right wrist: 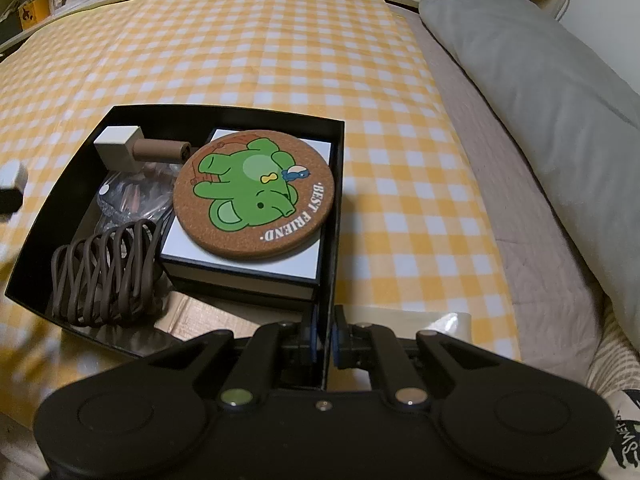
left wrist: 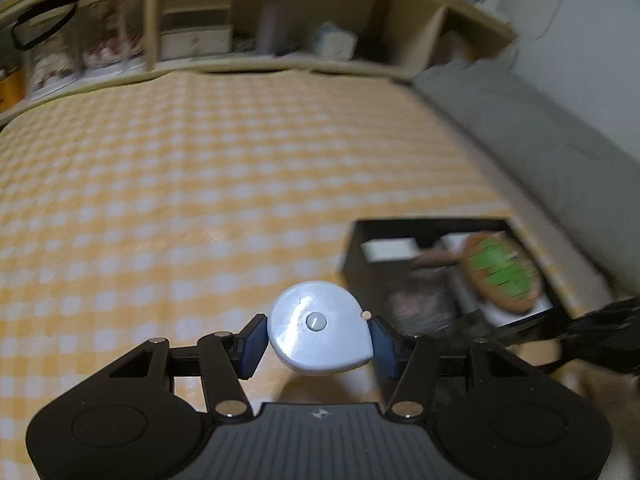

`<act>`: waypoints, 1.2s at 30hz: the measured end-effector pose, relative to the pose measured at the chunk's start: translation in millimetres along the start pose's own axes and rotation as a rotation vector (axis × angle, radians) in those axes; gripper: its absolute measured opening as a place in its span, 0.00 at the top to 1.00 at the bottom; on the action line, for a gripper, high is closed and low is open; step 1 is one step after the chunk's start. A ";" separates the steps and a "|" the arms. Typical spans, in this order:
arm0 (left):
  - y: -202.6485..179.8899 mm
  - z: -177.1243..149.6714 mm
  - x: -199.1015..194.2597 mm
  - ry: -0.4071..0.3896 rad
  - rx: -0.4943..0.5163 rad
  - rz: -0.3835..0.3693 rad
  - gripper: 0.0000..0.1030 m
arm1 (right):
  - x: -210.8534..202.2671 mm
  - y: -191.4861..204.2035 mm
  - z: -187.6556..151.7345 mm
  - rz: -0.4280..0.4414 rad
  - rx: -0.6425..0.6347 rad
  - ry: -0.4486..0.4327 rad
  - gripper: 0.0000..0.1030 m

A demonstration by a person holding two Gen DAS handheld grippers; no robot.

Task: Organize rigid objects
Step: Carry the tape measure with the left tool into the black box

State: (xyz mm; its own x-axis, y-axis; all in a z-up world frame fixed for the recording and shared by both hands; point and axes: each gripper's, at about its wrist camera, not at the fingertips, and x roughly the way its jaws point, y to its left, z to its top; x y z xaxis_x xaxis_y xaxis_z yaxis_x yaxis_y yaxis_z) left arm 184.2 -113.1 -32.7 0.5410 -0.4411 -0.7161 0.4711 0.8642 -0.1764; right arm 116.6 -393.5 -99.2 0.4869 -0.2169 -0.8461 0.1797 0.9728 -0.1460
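A white teardrop-shaped case point(left wrist: 312, 312) with a small centre button hangs above the yellow checked cloth, and my left gripper point(left wrist: 318, 338) is shut on it, its blue pads pressing both sides. My right gripper point(right wrist: 325, 338) is shut on the near wall of an open black box point(right wrist: 60, 216). The same black box point(left wrist: 356, 248) lies low and to the right in the left wrist view. Inside it, a cork coaster point(right wrist: 254, 194) with a green elephant rests on a white flat box point(right wrist: 240, 260). A coiled brown cable point(right wrist: 104, 272), a beige cube with a brown cylinder point(right wrist: 120, 146) and a clear bag point(right wrist: 128, 196) lie beside them.
The yellow checked cloth point(right wrist: 280, 40) covers a bed. A grey pillow point(right wrist: 540, 100) lies along its right side. Wooden shelves point(left wrist: 240, 32) with boxes run along the far edge. A blurred black-and-white piece point(right wrist: 12, 184) shows at the left edge of the right wrist view.
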 end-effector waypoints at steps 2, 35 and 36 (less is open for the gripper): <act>-12.0 3.6 -3.1 -0.014 0.003 -0.028 0.46 | -0.1 -0.1 0.3 0.000 -0.002 0.000 0.93; -50.4 -4.3 27.2 0.079 0.110 -0.036 0.18 | -0.7 1.5 -1.1 -0.004 -0.012 -0.002 0.93; -50.7 -4.9 26.4 0.079 0.111 -0.038 0.17 | -0.6 1.5 -1.0 -0.004 -0.012 -0.002 0.93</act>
State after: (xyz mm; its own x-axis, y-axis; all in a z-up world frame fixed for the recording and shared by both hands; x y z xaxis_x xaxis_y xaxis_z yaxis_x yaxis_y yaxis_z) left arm 171.2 -167.4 -45.9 0.4666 -0.4490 -0.7620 0.5672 0.8130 -0.1318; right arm 115.7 -391.8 -99.5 0.4881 -0.2206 -0.8445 0.1712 0.9729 -0.1551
